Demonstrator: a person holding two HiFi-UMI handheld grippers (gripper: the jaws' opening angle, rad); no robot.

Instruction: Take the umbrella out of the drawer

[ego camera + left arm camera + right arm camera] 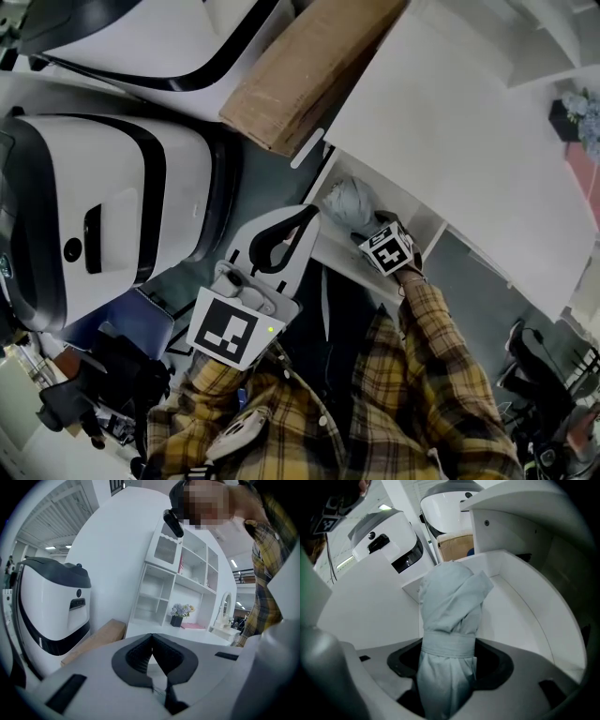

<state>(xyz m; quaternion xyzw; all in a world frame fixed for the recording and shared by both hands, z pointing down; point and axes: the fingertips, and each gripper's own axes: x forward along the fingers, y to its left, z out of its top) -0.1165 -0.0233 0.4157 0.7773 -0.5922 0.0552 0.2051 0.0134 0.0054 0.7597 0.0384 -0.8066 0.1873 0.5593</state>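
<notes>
Currently the right tongs (447, 667) are pinching the folded pale grey-blue fabric umbrella (450, 606). Their dark pads sit against either side of the bundle, just below its wrap-around strap. The tongs point steeply down into the open white drawer (520, 602). Umbrella location: inside the drawer, with its far end low between the drawer walls and the white floor visible all round it. In the head view the same bundle (352, 202) lies in the drawer opening, just under the edge of the white desk (450, 122). The left tongs (152, 639) are pressed together on nothing; they are held off to the side of the drawer, roughly level, and touch no object. Further out are a brown cardboard box (309, 66) leaning by the desk corner and a large white-and-black rounded machine (94, 216) on the floor, both well apart from the drawer. Status, judged: the drawer is open and the grasp appears made, but no lift is evident, since the umbrella has not cleared the drawer rim. Remaining: raise the umbrella up and out past the desk edge. Risk: soft fabric may slip in the pads, and the drawer front could catch the bundle.
</notes>
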